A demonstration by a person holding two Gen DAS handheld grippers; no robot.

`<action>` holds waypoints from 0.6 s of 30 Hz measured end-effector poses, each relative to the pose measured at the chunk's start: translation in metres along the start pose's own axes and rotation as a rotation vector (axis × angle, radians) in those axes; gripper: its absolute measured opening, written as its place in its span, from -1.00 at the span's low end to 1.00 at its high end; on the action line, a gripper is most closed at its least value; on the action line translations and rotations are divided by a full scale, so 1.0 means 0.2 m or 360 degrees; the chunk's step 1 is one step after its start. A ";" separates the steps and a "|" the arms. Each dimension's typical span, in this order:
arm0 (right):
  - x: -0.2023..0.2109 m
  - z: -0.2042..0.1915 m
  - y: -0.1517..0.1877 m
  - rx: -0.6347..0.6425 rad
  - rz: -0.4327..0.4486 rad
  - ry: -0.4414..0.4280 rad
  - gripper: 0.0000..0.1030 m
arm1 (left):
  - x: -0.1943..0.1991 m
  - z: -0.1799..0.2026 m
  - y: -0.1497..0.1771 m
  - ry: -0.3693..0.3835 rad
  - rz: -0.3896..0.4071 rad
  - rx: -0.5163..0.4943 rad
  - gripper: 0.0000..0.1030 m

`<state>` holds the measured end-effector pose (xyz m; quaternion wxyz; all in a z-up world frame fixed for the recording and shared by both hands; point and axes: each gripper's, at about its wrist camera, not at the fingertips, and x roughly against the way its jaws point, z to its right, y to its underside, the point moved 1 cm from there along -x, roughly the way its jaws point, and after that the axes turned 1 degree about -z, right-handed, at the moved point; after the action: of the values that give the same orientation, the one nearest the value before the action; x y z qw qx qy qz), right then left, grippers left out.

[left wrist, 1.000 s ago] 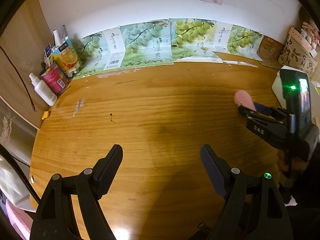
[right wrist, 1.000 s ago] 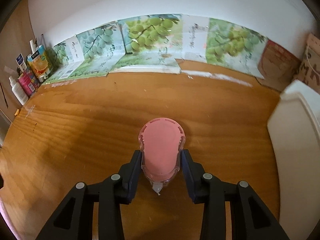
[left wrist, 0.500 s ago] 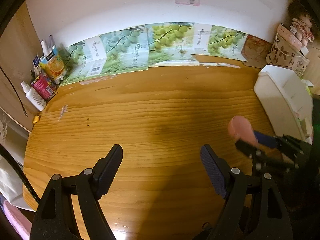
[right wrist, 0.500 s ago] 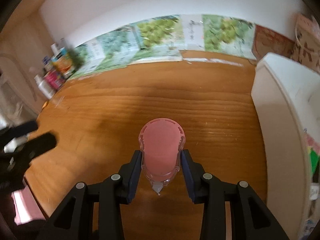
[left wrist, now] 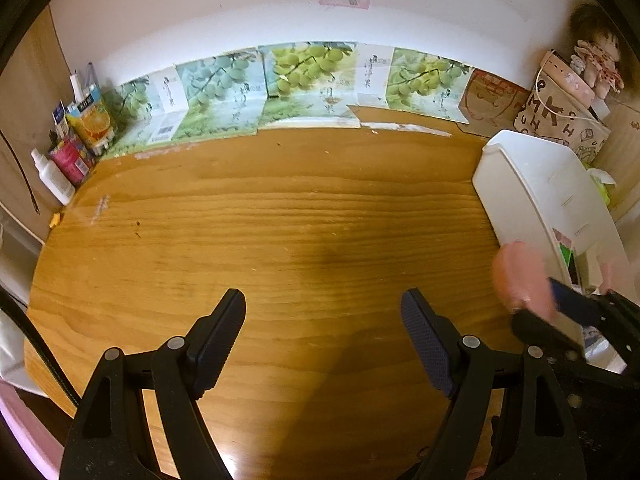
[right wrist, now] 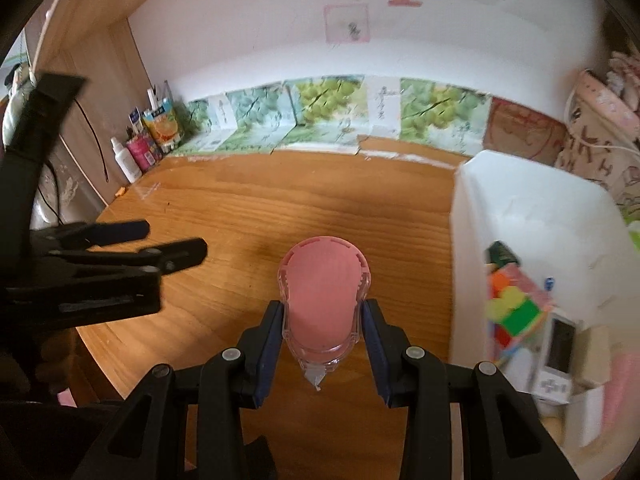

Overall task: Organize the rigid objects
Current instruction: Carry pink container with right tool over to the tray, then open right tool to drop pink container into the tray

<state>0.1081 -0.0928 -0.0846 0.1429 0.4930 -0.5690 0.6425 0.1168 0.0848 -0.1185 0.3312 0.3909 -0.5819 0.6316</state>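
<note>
My right gripper [right wrist: 323, 320] is shut on a pink correction tape dispenser [right wrist: 323, 284] and holds it above the wooden table [right wrist: 280, 208], just left of a white storage bin [right wrist: 516, 200]. The bin holds a colourful cube [right wrist: 516, 312], a small white device [right wrist: 558, 356] and other items. In the left wrist view the dispenser [left wrist: 520, 280] shows blurred at the right, by the bin [left wrist: 520, 184]. My left gripper [left wrist: 324, 332] is open and empty over the table's front part; it also shows at the left of the right wrist view [right wrist: 132, 248].
Bottles and cartons [left wrist: 76, 140] stand at the table's back left corner. Grape-print cardboard [left wrist: 304, 84] lines the back wall. A patterned bag [left wrist: 560, 116] and a doll [left wrist: 596, 56] sit behind the bin.
Both grippers have pulled back and up. My right gripper has carried the dispenser rightward toward the white bin, whose inside now shows. The left gripper stays open.
</note>
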 end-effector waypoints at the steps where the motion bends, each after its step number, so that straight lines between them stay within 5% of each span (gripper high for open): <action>1: 0.02 0.02 0.00 -0.0004 0.0014 -0.0003 -0.23 | 0.00 0.02 0.00 0.0003 -0.0004 0.0006 0.60; 18: 0.37 0.60 0.12 -0.0384 0.0346 -0.0081 -0.22 | -0.01 0.41 0.08 0.0060 -0.0043 0.0088 0.60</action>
<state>0.1123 -0.2324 -0.0565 0.1161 0.4239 -0.6955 0.5685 0.1121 0.0022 -0.1274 0.3397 0.3957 -0.5524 0.6503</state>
